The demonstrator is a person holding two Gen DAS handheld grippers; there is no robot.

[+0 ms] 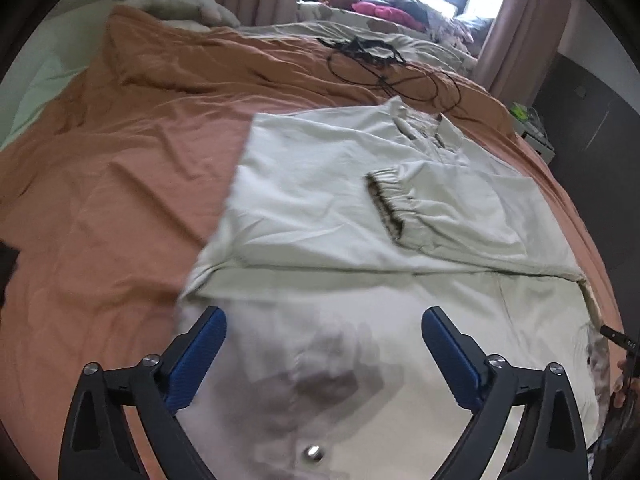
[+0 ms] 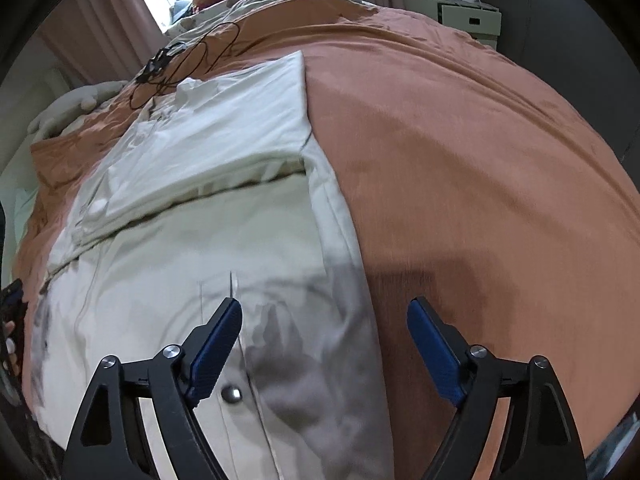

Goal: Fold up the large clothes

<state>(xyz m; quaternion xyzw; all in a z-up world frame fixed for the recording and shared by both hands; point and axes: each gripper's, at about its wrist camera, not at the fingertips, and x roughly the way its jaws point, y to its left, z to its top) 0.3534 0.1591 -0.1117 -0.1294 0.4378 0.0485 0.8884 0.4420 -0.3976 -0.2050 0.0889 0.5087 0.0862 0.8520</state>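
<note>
A large pale cream jacket (image 1: 332, 184) lies flat on the orange bedspread (image 1: 112, 184), both sleeves folded in over the body. One elastic cuff (image 1: 390, 204) lies across the chest. The collar (image 1: 424, 120) points to the far end. My left gripper (image 1: 323, 334) is open and empty, just above the jacket's near hem by a metal snap (image 1: 313, 453). In the right wrist view the jacket (image 2: 208, 216) fills the left half. My right gripper (image 2: 324, 322) is open and empty over the jacket's right edge, near a snap (image 2: 232, 394).
Tangled black cables (image 1: 384, 60) lie on the bed beyond the collar, also seen in the right wrist view (image 2: 180, 60). A pale pillow (image 1: 176, 2) sits at the far left. A white bedside box (image 2: 468, 20) stands past the bed. Bare orange bedspread (image 2: 480, 200) spreads to the jacket's right.
</note>
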